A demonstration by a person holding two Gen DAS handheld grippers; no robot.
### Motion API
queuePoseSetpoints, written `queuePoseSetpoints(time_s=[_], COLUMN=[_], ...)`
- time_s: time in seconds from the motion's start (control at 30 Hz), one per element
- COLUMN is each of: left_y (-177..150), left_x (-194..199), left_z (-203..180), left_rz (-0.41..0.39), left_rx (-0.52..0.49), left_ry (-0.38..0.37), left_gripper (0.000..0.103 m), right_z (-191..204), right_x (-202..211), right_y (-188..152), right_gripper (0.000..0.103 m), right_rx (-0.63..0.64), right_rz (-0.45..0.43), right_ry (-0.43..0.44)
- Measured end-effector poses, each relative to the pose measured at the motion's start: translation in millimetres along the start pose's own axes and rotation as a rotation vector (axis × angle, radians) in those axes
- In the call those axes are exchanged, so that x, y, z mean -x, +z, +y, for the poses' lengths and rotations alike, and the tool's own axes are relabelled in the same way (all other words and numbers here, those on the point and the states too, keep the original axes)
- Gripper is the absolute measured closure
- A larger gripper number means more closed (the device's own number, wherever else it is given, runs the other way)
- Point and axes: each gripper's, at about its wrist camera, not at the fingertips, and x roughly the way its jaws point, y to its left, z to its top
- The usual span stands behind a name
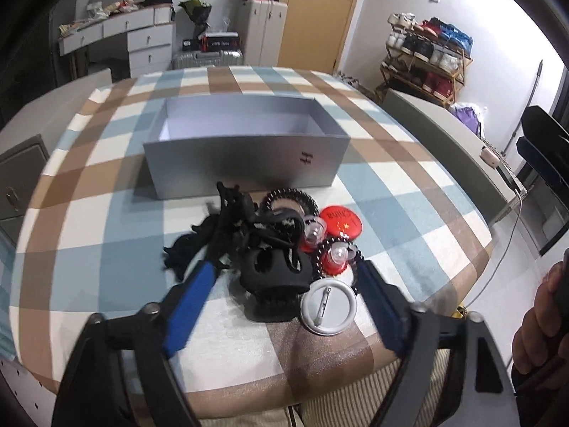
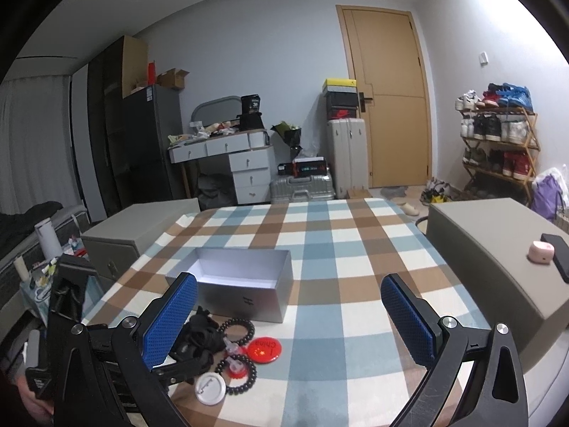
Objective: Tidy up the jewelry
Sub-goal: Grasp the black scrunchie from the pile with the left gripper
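Now the left tool [image 1: 288,277] hangs low over a heap of jewelry and hair things on the checked worktop [image 1: 373,185], its blue pads [image 1: 188,306] apart with the black hair claw [image 1: 274,270] between them; whether either pad touches it I cannot tell. Just beside the claw lie a white pin badge [image 1: 328,307] face down, a red badge [image 1: 342,223], two dark bead bracelets [image 1: 291,197] and a tangle of black hair ties [image 1: 199,242]. Behind the heap, near it, stands an open grey box [image 1: 245,163], bare inside. The right tool [image 2: 290,318] is above the near edge of the worktop with its pads wide apart, nothing between them.
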Motion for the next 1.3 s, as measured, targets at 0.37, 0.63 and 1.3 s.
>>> queuePoseSetpoints(time_s=[0.37, 0.63, 1.3], left_y=[2.2, 5.2, 14.2], left_x=[-8.3, -8.0, 12.5], left_z=[1.9, 4.5, 9.2], left_rz=[0.041, 0.041, -0.031], left_rx=[-0.054, -0.057, -0.052], left_ry=[0.051, 0.031, 0.003], left_gripper=[0.071, 0.081, 0.081], right_z=[-3.4, -3.6, 0.6], right_x=[-5.8, -8.7, -35.8], right_y=[-7.4, -12.4, -45.1], right_gripper=[0.0, 0.0, 0.0], right_rx=[-0.012, -0.009, -0.048], right_rz=[0.032, 0.055, 0.227], right_ry=[0.003, 0.002, 0.151])
